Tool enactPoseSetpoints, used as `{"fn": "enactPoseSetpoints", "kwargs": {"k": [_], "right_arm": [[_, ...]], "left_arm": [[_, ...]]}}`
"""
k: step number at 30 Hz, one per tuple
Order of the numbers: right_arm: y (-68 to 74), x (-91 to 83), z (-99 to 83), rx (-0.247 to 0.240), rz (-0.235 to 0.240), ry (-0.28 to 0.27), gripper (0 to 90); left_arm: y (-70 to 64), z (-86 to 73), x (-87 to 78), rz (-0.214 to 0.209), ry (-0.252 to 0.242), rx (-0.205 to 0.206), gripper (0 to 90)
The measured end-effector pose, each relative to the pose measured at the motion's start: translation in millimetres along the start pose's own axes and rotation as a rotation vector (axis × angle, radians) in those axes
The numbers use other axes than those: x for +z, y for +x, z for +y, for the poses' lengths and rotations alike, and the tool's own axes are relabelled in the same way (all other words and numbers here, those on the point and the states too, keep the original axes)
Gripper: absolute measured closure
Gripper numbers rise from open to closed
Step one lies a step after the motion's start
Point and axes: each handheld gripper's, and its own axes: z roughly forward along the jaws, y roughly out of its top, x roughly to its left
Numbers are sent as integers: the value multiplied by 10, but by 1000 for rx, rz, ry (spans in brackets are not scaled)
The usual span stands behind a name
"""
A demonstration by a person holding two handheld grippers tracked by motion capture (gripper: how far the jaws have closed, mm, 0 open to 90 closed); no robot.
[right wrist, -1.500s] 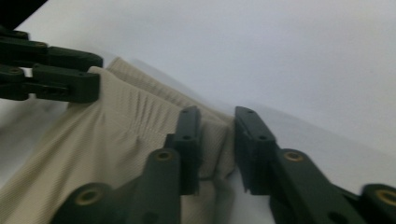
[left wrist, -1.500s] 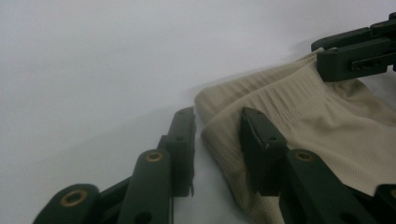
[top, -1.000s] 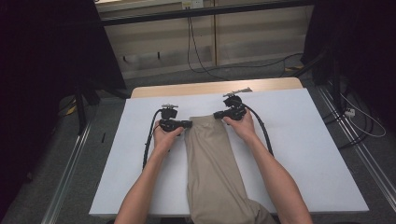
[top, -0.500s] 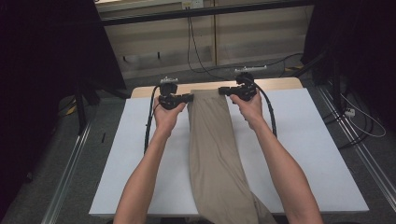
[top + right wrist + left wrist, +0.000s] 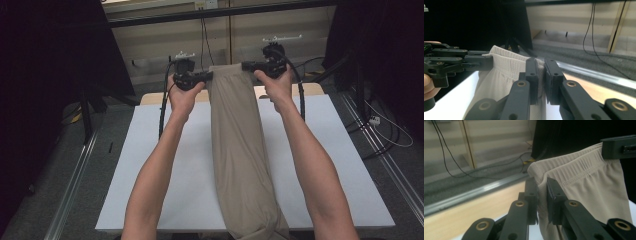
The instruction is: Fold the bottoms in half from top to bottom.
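The beige trousers (image 5: pixel 239 150) hang in a long narrow strip from their elastic waistband, which is lifted above the far edge of the bench (image 5: pixel 165 165). From there the cloth runs down and toward the near edge, where its lower end bunches and spills over the lip. The garment looks folded lengthwise, leg on leg, though the pictures do not settle that.

The left gripper (image 5: pixel 206 76) pinches the left corner of the waistband; in the left gripper view its fingers (image 5: pixel 532 195) are clenched on the ribbed hem with cloth squeezed between them. The right gripper (image 5: pixel 247 65) takes the right corner, and the right gripper view shows its fingers (image 5: pixel 532 77) clamped tight on the gathered edge, the other gripper holding the cloth farther off. Between the two, the waistband is stretched fairly taut and about level.

Both forearms reach out from the near side, hands raised over the far part of the white bench, beyond which lie a wooden strip, cables and a pale wall.

The step in hand seems to be lifting and stretching the trousers to straighten them. The next move probably calls for lowering the waistband flat onto the bench, keeping both corners level and the tension even so that no wrinkles form.
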Motion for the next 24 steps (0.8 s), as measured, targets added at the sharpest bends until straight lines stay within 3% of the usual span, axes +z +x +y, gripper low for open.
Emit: {"fn": "enactPoseSetpoints", "kwargs": {"k": [4, 7, 9, 12, 16, 20, 24], "right_arm": [[-2, -124, 243, 2, -3, -52, 826], [-16, -177, 313, 3, 3, -78, 826], [-70, -163, 252, 18, 9, -60, 826], [-160, -104, 28, 35, -2, -23, 826], [-238, -78, -245, 64, 17, 5, 826], [-191, -127, -438, 55, 49, 20, 827], [-93, -276, -574, 69, 114, 4, 828]], "left_arm": [[-103, 336, -97, 21, -35, 47, 806], [-164, 416, -139, 17, -36, 69, 806], [-176, 400, -130, 17, -29, 75, 806], [-212, 118, 13, 2, 23, 85, 805], [-221, -147, 44, -25, 38, 62, 806], [-308, -330, -137, -59, 20, 63, 806], [-423, -459, -343, -72, 20, 111, 805]]}}
